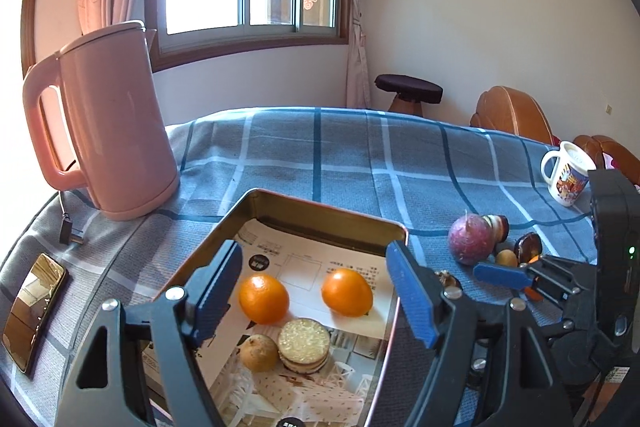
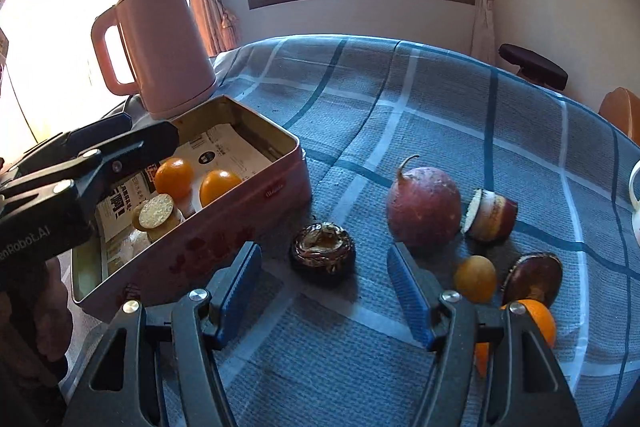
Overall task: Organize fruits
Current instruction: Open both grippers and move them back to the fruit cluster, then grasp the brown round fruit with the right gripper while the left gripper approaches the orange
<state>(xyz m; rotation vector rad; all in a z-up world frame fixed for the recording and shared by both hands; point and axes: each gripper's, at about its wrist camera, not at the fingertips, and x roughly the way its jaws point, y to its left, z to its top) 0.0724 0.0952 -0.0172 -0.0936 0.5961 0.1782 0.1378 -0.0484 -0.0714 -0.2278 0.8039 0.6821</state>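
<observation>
My right tool (image 2: 322, 291) stands wide open and empty above the checked cloth on the bench (image 2: 460, 99), a dark coiled item (image 2: 323, 253) lying just beyond its fingers. An orange (image 2: 538, 323) at its right is partly hidden behind the tool's frame. Beside it lie a small yellow fruit (image 2: 475, 278), a dark mushroom-like piece (image 2: 534, 277), a large reddish round fruit (image 2: 424, 205) and a cut slice (image 2: 490, 214). My left tool (image 1: 316, 291) is likewise wide open, holding nothing, over the tin box (image 1: 320, 217), which contains two oranges (image 1: 264, 299), a brownish fruit (image 1: 259, 353) and a round biscuit-like stack (image 1: 304, 345). Only the left view shows the phone (image 1: 34, 311) and mug (image 1: 566, 173); the pink kettle (image 1: 108, 123) stands behind the box.
</observation>
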